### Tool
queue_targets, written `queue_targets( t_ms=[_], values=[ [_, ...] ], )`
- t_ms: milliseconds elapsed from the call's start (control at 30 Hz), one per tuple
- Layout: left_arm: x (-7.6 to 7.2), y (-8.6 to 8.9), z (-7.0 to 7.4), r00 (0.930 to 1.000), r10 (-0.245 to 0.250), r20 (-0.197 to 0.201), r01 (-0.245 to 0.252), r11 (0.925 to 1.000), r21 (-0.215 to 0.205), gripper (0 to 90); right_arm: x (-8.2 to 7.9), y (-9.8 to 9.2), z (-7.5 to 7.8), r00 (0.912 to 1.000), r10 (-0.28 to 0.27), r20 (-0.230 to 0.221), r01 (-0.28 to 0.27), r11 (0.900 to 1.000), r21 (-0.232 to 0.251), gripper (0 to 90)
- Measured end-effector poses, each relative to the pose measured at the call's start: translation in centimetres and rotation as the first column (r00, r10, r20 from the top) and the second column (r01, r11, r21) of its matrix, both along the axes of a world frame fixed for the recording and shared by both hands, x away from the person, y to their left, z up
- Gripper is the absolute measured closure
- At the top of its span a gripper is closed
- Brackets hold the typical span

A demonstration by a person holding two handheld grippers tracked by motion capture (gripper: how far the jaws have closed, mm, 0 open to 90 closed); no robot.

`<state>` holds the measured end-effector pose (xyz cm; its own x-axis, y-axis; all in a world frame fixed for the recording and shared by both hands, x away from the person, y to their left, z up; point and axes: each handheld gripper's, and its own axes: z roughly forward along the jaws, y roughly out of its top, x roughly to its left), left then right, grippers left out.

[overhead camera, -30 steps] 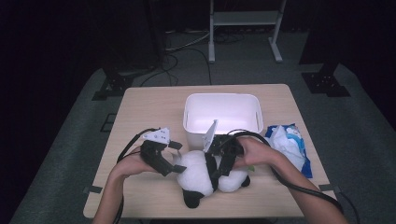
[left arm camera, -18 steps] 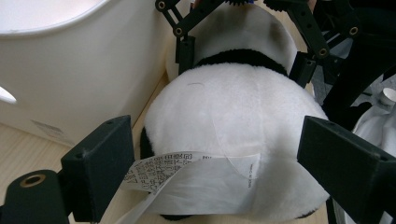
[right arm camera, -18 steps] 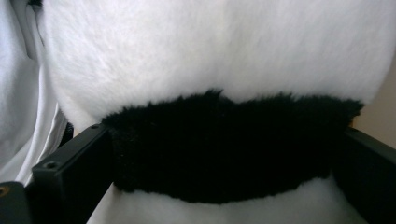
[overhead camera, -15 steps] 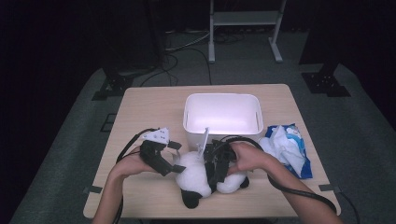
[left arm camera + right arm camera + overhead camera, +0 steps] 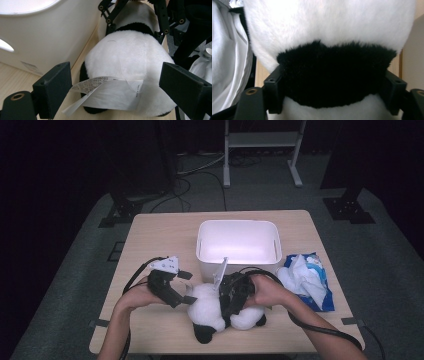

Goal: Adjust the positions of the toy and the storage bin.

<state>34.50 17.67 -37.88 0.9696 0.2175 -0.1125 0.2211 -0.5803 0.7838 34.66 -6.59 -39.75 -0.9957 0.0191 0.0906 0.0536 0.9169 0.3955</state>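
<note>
Plush panda (image 5: 220, 312) just beside white bin (image 5: 237, 245)

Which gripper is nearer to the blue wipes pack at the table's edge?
Right. The right gripper straddles the plush panda beside the blue wipes pack; its jaws have just been closing. The left gripper is at the panda's far end.

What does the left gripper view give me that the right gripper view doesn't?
Left gripper view: the panda's paper tag, the white bin's wall beside it, and the right gripper straddling the black band farther off. Right gripper view: that black band close up, filling the gap between its jaws. Both: the panda's white fur and white cloth at one edge.
</note>
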Motion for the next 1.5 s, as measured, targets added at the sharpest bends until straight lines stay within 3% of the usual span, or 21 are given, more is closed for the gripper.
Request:
queue_targets(
  t_ms=[333,933,1500],
  values=[
    [0.1,0.7,0.2,0.9999,0.014,0.0,-0.014,0.9998,-0.01,9.8,-1.0,-1.1,0.8,0.9995,-0.016,0.027,0.015,0.999,0.033,30.0],
    [0.3,2.4,0.0,0.9982,0.059,0.007,-0.059,0.9982,-0.002,9.7,-2.1,-3.8,2.1,0.9978,-0.053,0.04,0.052,0.999,0.014,30.4],
    [0.8,4.0,-0.8,0.9931,0.117,0.002,-0.117,0.993,0.015,8.7,-2.5,-5.5,5.8,0.9945,-0.08,0.068,0.077,0.996,0.032,30.2]
  ],
)
